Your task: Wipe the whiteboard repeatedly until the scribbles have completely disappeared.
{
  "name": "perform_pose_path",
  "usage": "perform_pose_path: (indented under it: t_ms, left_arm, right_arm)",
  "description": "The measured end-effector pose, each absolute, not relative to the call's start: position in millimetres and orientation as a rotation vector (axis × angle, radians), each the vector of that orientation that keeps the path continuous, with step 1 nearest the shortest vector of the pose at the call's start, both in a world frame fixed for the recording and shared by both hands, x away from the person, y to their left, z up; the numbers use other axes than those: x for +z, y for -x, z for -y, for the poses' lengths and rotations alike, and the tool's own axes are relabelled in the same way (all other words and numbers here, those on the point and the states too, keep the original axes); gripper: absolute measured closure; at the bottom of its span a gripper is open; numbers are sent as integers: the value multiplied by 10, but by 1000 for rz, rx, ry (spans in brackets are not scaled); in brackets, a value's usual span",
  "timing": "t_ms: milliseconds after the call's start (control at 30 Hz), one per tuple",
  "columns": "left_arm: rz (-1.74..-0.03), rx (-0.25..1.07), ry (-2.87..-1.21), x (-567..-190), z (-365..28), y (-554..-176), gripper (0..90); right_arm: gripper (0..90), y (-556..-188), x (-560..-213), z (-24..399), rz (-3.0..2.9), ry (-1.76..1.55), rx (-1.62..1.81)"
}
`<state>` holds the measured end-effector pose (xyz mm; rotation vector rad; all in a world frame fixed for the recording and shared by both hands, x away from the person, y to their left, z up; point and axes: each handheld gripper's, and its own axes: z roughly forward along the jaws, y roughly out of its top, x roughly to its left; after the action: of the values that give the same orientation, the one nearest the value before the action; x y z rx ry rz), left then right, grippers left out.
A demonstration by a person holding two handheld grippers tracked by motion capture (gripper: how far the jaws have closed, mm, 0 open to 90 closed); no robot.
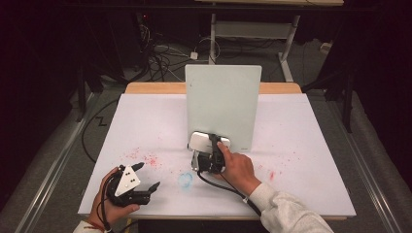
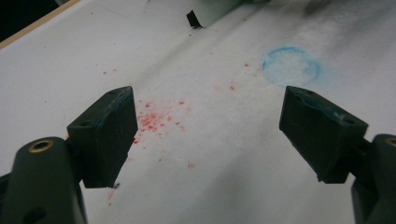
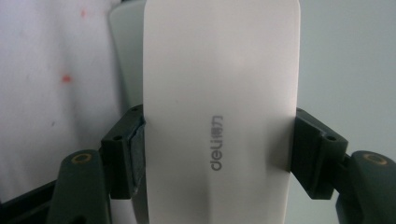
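A pale, upright board [image 1: 223, 102] stands at the middle of the white table [image 1: 301, 141]. My right gripper [image 1: 212, 144] is shut on a white, rounded eraser [image 1: 203, 141] marked "deli", holding it against the board's lower left corner. In the right gripper view the eraser [image 3: 219, 93] sits between both jaws of the right gripper [image 3: 219, 161], with the board [image 3: 345, 60] behind it. My left gripper [image 1: 148, 174] rests open near the front left edge of the table. The left gripper [image 2: 210, 116] has nothing between its jaws, and its pads carry blue smears.
A blue ring stain [image 1: 185, 179] [image 2: 290, 65] lies between the two grippers. Red specks [image 1: 145, 159] [image 2: 156, 119] are scattered ahead of the left gripper, more [image 1: 272, 174] to the right of the hand. A black foot [image 2: 192, 19] of the board shows. Cables [image 1: 160, 58] lie on the floor beyond.
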<state>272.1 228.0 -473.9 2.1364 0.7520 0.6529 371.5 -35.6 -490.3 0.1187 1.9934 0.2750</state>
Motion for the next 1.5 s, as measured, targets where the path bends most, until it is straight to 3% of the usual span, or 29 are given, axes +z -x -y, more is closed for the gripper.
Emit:
perform_pose_path:
  t_ms: [667, 1167, 1500]
  left_arm:
    - [-746, 654, -2138, -4730, -2289, -2707, 188]
    - [-737, 648, -2130, -4727, -2297, -2697, 188]
    - [-736, 653, -2139, -4725, -2307, -2693, 188]
  right_arm:
    - [311, -4010, -4192, 282, -1894, -377, 598]
    - [311, -4343, -3329, 227, -1804, -536, 703]
    - [310, -4309, -3388, 205, -1825, -552, 657]
